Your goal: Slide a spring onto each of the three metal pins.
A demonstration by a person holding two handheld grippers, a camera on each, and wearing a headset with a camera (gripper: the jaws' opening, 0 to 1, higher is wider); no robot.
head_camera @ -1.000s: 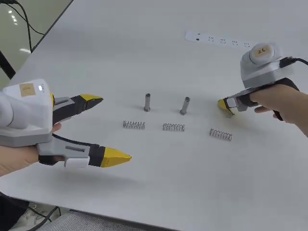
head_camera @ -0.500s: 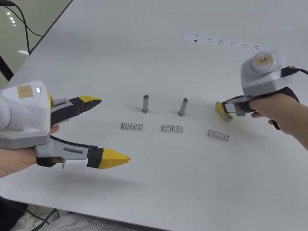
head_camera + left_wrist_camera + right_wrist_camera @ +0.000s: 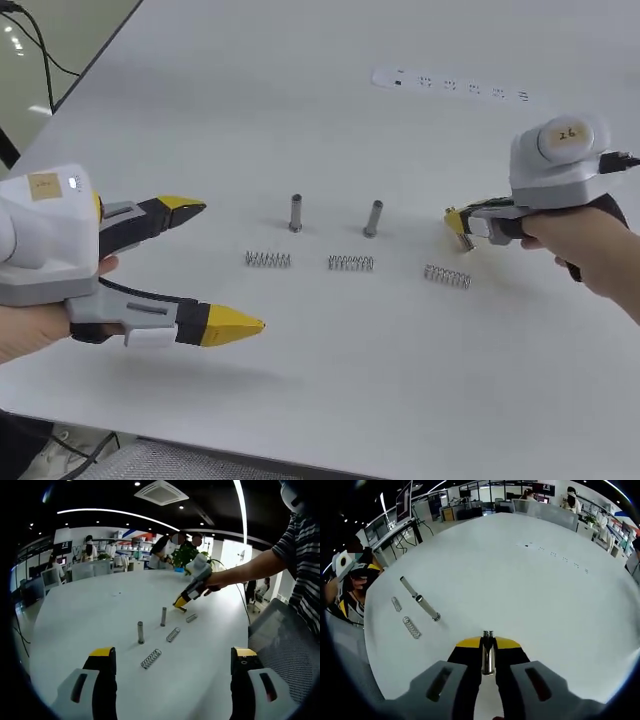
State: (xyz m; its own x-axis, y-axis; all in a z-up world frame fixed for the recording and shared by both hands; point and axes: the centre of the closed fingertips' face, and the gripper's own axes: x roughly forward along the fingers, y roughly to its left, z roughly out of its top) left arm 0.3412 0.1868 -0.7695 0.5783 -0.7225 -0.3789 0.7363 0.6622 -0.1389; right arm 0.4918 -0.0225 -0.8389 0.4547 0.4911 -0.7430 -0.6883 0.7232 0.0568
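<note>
1. Broad white desk (image 3: 300, 100): two pins (image 3: 296, 213) stand upright in the middle, and three springs (image 3: 350, 263) lie in a row just in front of them.
2. Over on the right, the right claw (image 3: 488, 641) is clamped on the third pin (image 3: 488, 655), low near the end spring (image 3: 447, 276).
3. Off to the left, the left claw (image 3: 233, 266) hangs wide apart, holding nothing.
4. Main risk, I'd say: that held pin looks thin and smooth. A slack pinch could let it twist or drop and roll into the springs.
5. Both standing pins look easy to topple if a claw brushes them while fetching a spring.

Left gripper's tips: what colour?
Yellow, on the left gripper; head view shows it best.
</note>
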